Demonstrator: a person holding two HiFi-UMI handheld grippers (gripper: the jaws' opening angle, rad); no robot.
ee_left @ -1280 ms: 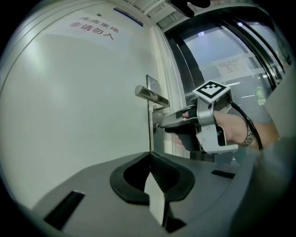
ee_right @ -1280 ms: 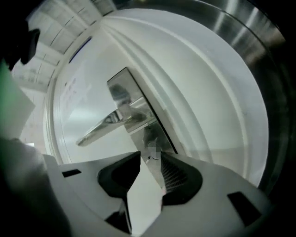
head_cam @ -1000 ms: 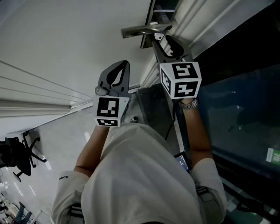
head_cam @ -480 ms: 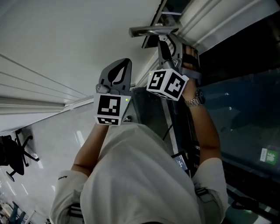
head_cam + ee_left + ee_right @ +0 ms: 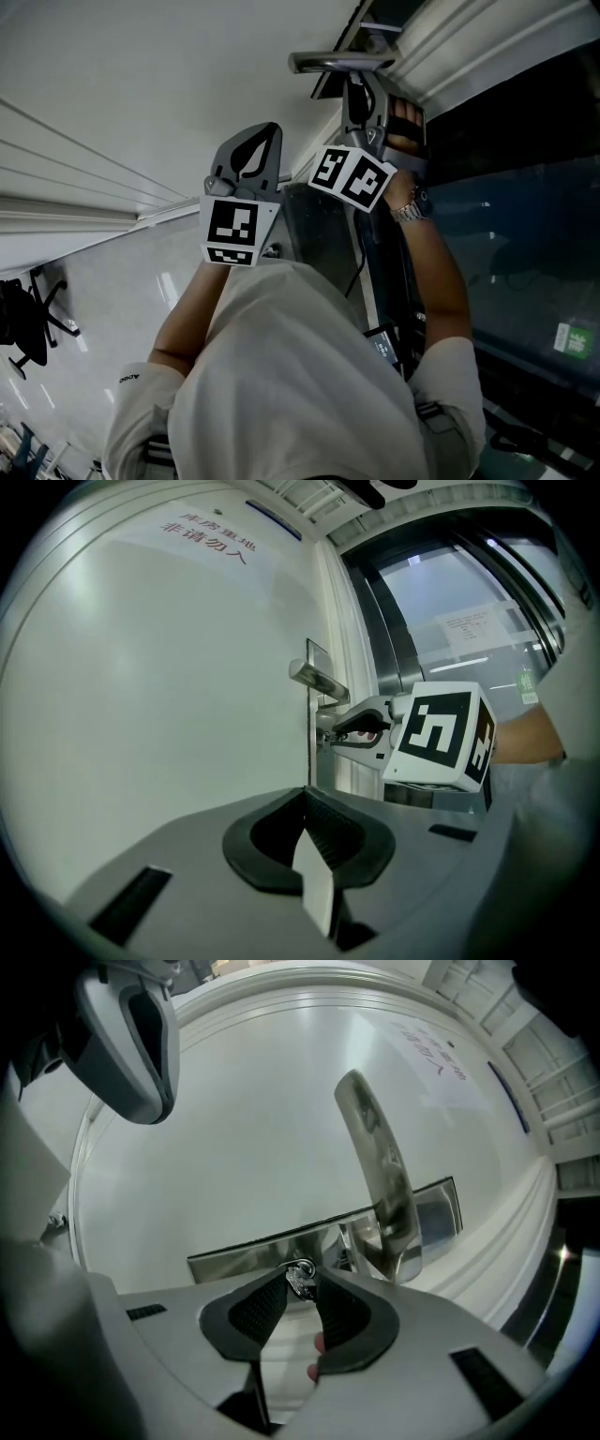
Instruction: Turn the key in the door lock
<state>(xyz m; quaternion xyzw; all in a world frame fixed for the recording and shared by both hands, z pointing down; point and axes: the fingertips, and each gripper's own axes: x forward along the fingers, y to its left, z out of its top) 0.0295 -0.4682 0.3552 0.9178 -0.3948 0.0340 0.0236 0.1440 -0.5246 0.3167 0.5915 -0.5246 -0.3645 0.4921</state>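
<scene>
Between right tool's (image 5: 301,1282) just-closing jaws, key (image 5: 300,1276)

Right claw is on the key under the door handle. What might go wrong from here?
1. The right claw, whose jaws have just been closing, pinches the key only at its very tips, so a hard twist may make it slip off.
2. The door handle sits close beside the claw, and rolling the wrist may knock against it.

Head camera is looking steeply down from above; both gripper cameras are facing the door (image 5: 141,667) closely, sharing its handle (image 5: 319,680)
</scene>
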